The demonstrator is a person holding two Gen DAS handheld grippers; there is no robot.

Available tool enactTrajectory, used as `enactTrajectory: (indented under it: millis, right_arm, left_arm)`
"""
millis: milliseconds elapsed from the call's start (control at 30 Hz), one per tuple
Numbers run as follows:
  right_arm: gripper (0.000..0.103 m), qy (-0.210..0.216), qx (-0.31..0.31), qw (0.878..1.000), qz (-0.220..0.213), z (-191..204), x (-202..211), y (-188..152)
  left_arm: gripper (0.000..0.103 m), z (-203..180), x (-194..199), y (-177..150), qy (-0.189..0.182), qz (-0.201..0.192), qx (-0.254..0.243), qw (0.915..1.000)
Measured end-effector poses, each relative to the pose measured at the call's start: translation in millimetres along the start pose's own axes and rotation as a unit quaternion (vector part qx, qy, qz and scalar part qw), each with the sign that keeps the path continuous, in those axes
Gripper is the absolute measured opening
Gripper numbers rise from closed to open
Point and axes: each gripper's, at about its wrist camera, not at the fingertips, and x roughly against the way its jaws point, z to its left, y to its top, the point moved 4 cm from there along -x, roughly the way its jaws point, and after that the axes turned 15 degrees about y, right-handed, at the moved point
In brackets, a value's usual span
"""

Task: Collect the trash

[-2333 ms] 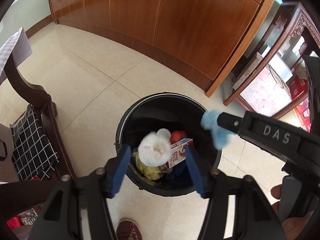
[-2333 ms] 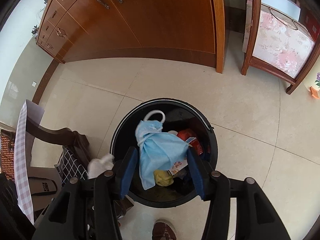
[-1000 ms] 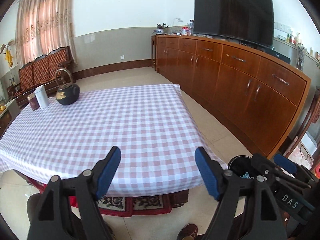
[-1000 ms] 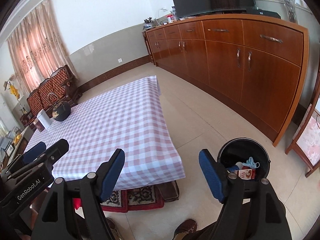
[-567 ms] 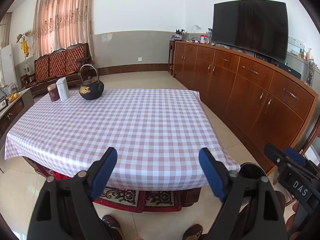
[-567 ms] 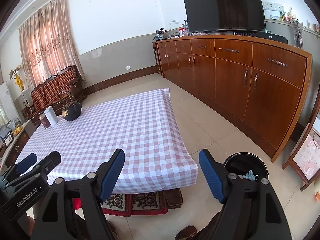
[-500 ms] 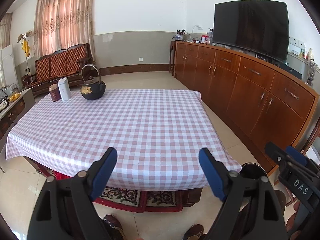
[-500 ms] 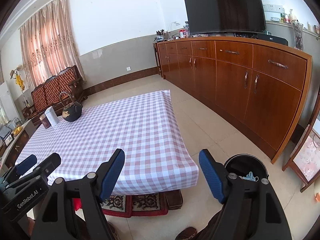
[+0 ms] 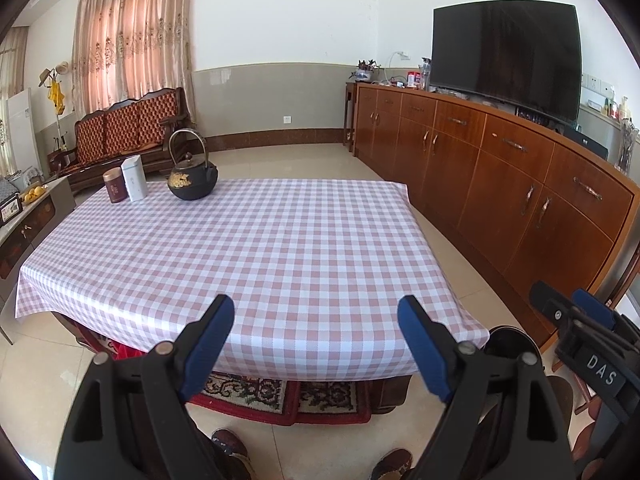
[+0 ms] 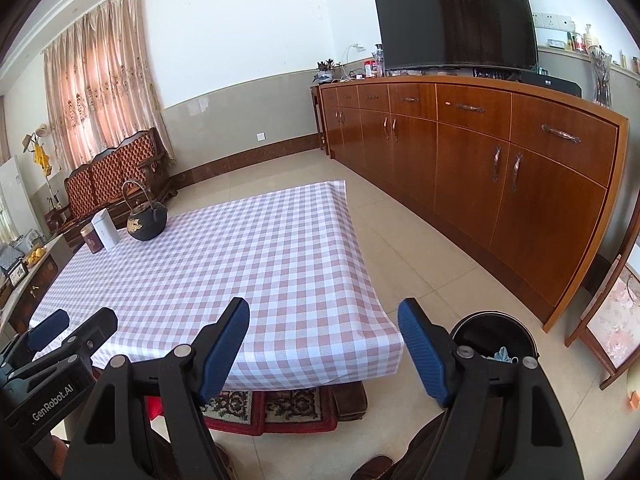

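Observation:
Both grippers hang in front of a table with a pink-and-white checked cloth [image 9: 280, 240] [image 10: 248, 256]. My left gripper [image 9: 314, 320] is open with nothing between its blue pads; it also shows at the left of the right wrist view as the left gripper [image 10: 72, 328]. My right gripper [image 10: 324, 316] is open and empty too, and appears as the right gripper [image 9: 576, 308] at the left wrist view's right edge. A black trash bin [image 10: 496, 330] [image 9: 508, 338] stands on the floor right of the table. A blue face mask [image 10: 502, 354] lies in it.
A black kettle [image 9: 193, 180] [image 10: 146, 216] and two tins [image 9: 124, 182] stand at the table's far left corner. A long wooden sideboard [image 9: 500, 200] [image 10: 500, 184] runs along the right. A patterned rug [image 9: 280, 396] lies under the table. The person's shoes [image 9: 230, 446] are at the bottom.
Earlier both grippers were over the bin, the left holding a white wad and the right a blue mask. Now both are empty and face the table. Nothing moved in the last half second.

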Motion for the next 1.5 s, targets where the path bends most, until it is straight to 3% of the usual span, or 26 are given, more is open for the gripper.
enactTrajectory:
  millis: [1500]
  right_arm:
    - [0.078, -0.006, -0.002, 1.000, 0.005, -2.8, -7.5, -0.6]
  left_arm:
    - [0.085, -1.2, -3.6, -1.4, 0.002, 0.013, -0.001, 0.9999]
